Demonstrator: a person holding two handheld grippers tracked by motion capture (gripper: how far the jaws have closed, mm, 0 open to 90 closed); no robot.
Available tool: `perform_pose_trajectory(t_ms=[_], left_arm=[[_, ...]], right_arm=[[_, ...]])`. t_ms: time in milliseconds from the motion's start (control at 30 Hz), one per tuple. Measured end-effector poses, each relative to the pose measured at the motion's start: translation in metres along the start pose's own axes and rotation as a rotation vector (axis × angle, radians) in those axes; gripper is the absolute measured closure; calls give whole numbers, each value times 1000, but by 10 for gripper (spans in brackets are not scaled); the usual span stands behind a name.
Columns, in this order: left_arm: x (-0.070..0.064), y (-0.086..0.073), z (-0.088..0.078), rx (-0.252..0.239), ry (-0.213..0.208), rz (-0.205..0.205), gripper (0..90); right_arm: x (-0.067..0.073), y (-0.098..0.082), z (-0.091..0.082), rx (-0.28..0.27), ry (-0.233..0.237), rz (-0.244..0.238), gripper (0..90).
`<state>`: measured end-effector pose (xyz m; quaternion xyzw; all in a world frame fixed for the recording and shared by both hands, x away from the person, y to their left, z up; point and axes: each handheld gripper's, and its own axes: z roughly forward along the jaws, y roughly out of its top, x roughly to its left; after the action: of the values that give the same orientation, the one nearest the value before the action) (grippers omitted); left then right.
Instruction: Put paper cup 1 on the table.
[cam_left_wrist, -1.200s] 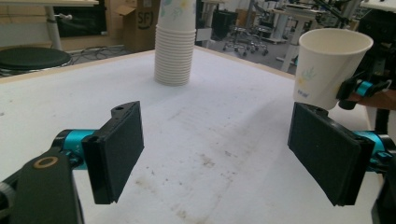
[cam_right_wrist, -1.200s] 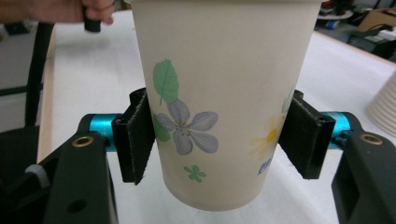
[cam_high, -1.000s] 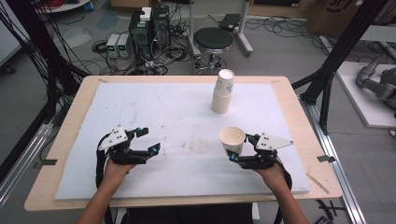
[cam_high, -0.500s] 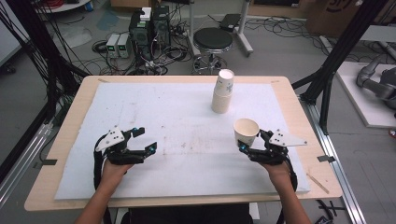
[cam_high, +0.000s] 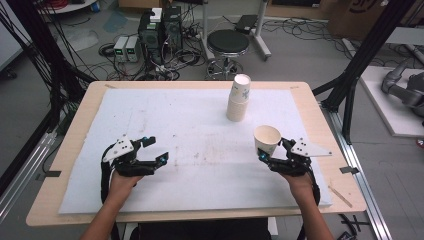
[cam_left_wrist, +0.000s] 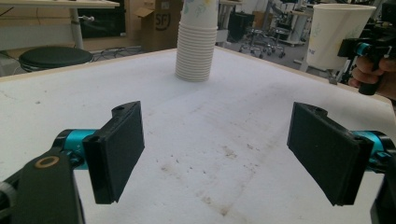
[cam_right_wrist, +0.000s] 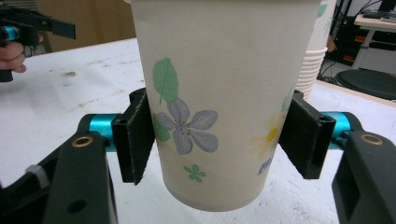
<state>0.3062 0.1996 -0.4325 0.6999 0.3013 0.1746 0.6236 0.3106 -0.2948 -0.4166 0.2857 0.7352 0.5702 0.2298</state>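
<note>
White foam sheeting (cam_high: 190, 125) covers a wooden table (cam_high: 320, 125), with one black round stool (cam_high: 228, 42) and a cluster of computer boxes (cam_high: 160, 27) on the grey floor beyond its far edge. Two hand-held grippers are at work, one in each of the person's hands. One stack of paper cups (cam_high: 238, 97) stands upright on the sheet toward the far side, right of centre; the left gripper view shows at least ten rims nested in it. One single flowered paper cup (cam_high: 267, 139) is held upright at the right, well apart from the stack and seemingly lifted off the sheet. The right gripper (cam_high: 272, 156) has its pads pressed on opposite sides of that cup's lower wall. The left gripper (cam_high: 156, 150) sits low over the sheet at the left, jaws spread wide with nothing between them.
</note>
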Motion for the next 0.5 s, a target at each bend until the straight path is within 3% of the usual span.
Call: perform_pose_trajectory(t_ms=[200,500], left_arm=[[0,-1,0,4,2,-3,188],[-1,0,0,6,-3,0,191]], right_arm=[[-6,0,2,2,-39,19,340],[-27,-2,7,41,-145,24,340]])
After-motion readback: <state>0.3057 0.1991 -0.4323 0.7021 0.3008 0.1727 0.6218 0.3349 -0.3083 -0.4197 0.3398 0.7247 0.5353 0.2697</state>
